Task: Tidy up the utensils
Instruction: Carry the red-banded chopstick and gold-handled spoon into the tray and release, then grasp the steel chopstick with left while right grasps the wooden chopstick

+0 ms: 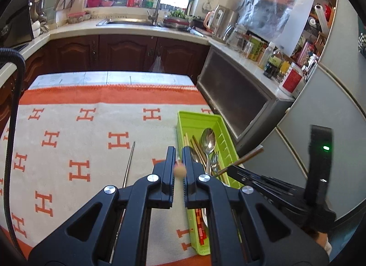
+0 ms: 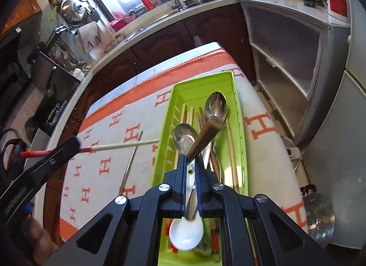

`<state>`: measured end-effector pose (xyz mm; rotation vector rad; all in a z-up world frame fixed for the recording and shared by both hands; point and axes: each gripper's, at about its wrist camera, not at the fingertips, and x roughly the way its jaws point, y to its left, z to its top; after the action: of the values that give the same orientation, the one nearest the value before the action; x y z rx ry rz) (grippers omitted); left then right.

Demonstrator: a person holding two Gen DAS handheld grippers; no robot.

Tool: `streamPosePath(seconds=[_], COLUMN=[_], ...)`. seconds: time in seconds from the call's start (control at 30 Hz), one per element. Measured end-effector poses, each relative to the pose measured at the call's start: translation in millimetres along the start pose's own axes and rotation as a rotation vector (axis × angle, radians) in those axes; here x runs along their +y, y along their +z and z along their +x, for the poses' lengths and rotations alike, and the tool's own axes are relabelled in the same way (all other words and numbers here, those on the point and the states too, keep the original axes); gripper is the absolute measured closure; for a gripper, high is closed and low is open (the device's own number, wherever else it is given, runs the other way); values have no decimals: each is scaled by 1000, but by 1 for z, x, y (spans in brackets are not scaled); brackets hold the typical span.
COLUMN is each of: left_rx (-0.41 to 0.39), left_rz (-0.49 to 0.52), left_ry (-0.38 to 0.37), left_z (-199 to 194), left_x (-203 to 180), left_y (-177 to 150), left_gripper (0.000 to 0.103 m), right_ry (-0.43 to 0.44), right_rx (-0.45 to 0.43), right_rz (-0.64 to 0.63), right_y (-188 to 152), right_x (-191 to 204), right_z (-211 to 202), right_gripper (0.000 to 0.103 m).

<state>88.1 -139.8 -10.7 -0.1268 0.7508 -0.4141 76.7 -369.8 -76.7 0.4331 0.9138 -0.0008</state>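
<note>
A lime green tray (image 2: 240,115) on the right of the table holds metal spoons (image 2: 216,106), forks, chopsticks and a white ceramic spoon (image 2: 186,234); it also shows in the left wrist view (image 1: 193,117). My right gripper (image 2: 191,162) is shut on a brown chopstick (image 2: 203,135), held over the tray. My left gripper (image 1: 179,152) is shut on a pale chopstick with a red end (image 2: 123,146), seen end-on in its own view (image 1: 178,171), above the cloth left of the tray. A thin metal chopstick (image 1: 128,165) lies on the cloth.
The table carries a white cloth with orange H marks (image 1: 80,133). A grey cabinet (image 1: 240,97) and a fridge (image 1: 324,110) stand right of the table. A counter with a sink (image 1: 128,22) runs behind. A metal steamer (image 2: 319,218) sits on the floor at right.
</note>
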Motion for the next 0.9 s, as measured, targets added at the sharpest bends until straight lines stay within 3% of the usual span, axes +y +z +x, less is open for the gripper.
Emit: streamPosePath(seconds=[0.07, 0.13, 0.17, 0.33, 0.47, 0.63, 0.77, 0.9], left_rx=[-44, -89, -103, -137, -141, -140, -137, -112], left_rz=[11, 29, 40, 62, 54, 48, 50, 62], left_ry=[-2, -5, -5, -17, -25, -31, -33, -42], left_z=[-9, -18, -22, -29, -33, -35, -36, -35], left_x=[-4, -9, -13, -22, -24, -23, -22, -18], left_y=[3, 4, 5, 8, 9, 8, 6, -3], left_gripper=[100, 100, 100, 99, 99, 99, 99, 99], right_ry=[7, 5, 0, 79, 183, 199, 286, 311], right_rx=[14, 31, 37, 9, 15, 7, 37, 59], right_rz=[13, 37, 46, 38, 64, -19, 92, 170], right_y=[12, 20, 21, 21, 13, 1, -4, -7], right_x=[1, 1, 1, 10, 10, 29, 25, 22], right_z=[17, 31, 34, 27, 11, -3, 0, 6], right_gripper=[95, 79, 79, 68, 66, 66, 66, 66])
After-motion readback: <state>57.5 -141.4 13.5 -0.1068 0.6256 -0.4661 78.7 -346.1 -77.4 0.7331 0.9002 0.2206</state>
